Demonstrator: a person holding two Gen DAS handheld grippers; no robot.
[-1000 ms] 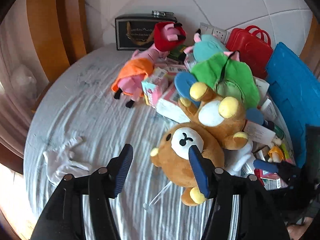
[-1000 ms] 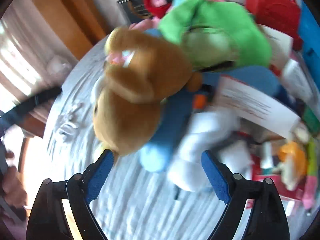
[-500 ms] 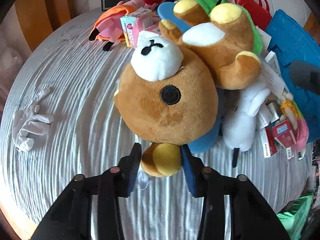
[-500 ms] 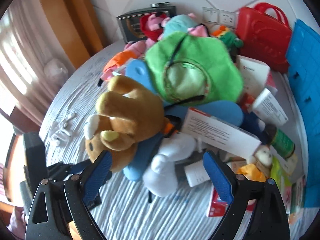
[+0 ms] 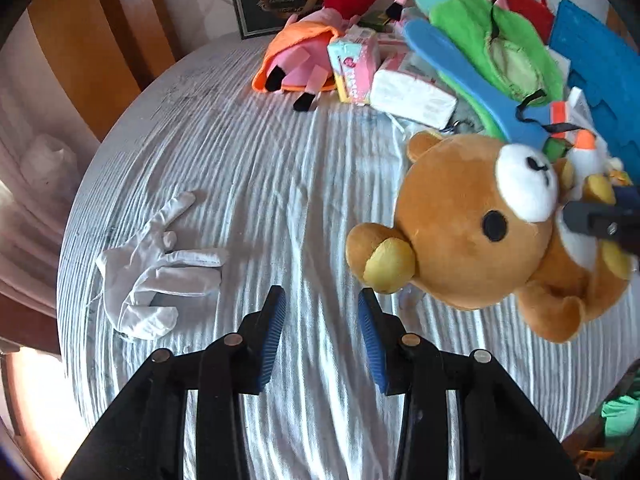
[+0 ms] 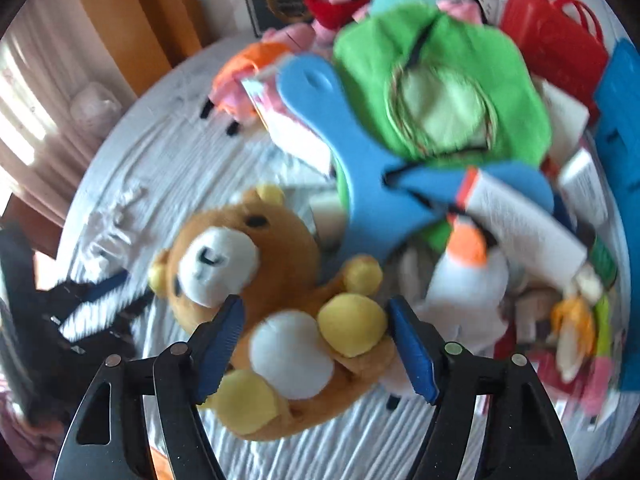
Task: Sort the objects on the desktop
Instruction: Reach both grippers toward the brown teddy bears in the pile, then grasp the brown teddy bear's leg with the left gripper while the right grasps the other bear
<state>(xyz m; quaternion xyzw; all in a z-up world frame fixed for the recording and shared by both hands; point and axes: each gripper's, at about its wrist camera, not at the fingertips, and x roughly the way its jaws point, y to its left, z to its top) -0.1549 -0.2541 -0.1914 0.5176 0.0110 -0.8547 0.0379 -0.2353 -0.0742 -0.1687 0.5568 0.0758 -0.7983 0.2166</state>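
Note:
A brown plush bear (image 5: pixel 472 236) with a white muzzle and yellow ears hangs above the grey striped tablecloth, right of my left gripper (image 5: pixel 320 312). The left gripper is open and empty, its right pad just beside the bear's yellow ear. In the right wrist view the bear's body (image 6: pixel 288 344) sits between the blue pads of my right gripper (image 6: pixel 316 340), which is closed around its belly and paws. The right gripper's dark finger shows at the bear's chest in the left wrist view (image 5: pixel 600 220).
A white glove (image 5: pixel 156 276) lies on the cloth at left. A heap at the back right holds a green plush (image 5: pixel 500 40), a blue paddle (image 6: pixel 360 152), a pink and orange plush (image 5: pixel 296 60), boxes (image 5: pixel 412 92), a red case (image 6: pixel 552 44) and a blue tray (image 5: pixel 600 72).
My left gripper has let go of the bear's ear and drawn back, open. My right gripper has closed from wide open onto the bear's body, and the bear has shifted right.

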